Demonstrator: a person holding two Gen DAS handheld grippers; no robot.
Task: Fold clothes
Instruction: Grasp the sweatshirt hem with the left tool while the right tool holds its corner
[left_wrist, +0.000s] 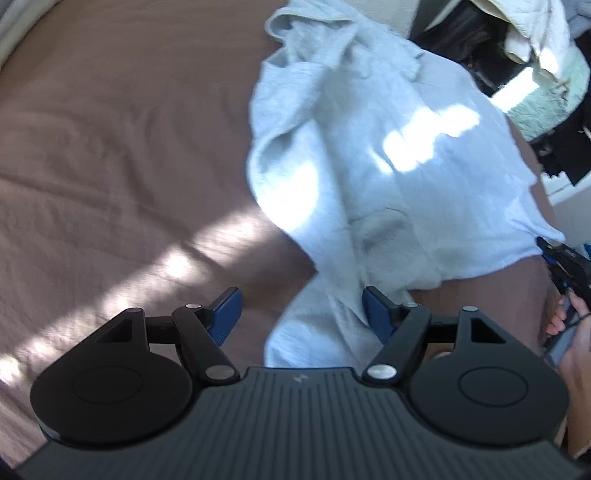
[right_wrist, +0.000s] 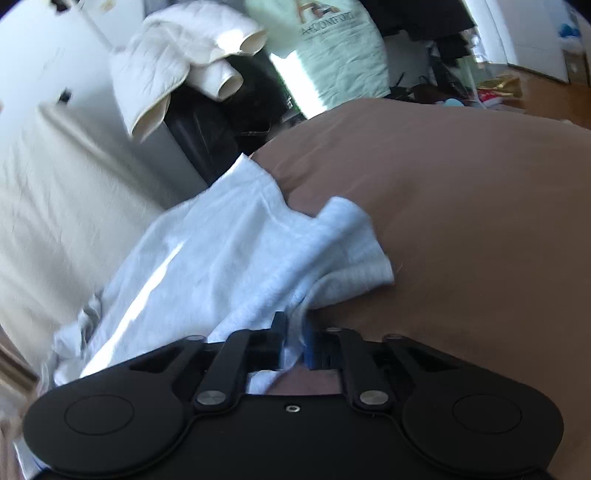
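A light blue-grey sweatshirt (left_wrist: 369, 158) lies crumpled on the brown bedspread (left_wrist: 110, 155). My left gripper (left_wrist: 301, 314) is open just above the sweatshirt's near edge, and cloth lies between its blue pads without being pinched. My right gripper (right_wrist: 293, 341) is shut on the sweatshirt (right_wrist: 221, 251) near a ribbed cuff (right_wrist: 354, 254) and holds that part lifted off the bed. The right gripper also shows in the left wrist view (left_wrist: 561, 264), gripping a corner of the garment at the right.
The brown bedspread (right_wrist: 461, 221) spreads wide to the left and right. Beyond the bed's far edge stand a dark bag (right_wrist: 221, 122), a white quilted jacket (right_wrist: 177, 70), a pale green pillow pack (right_wrist: 340, 62) and floor clutter (right_wrist: 491, 88).
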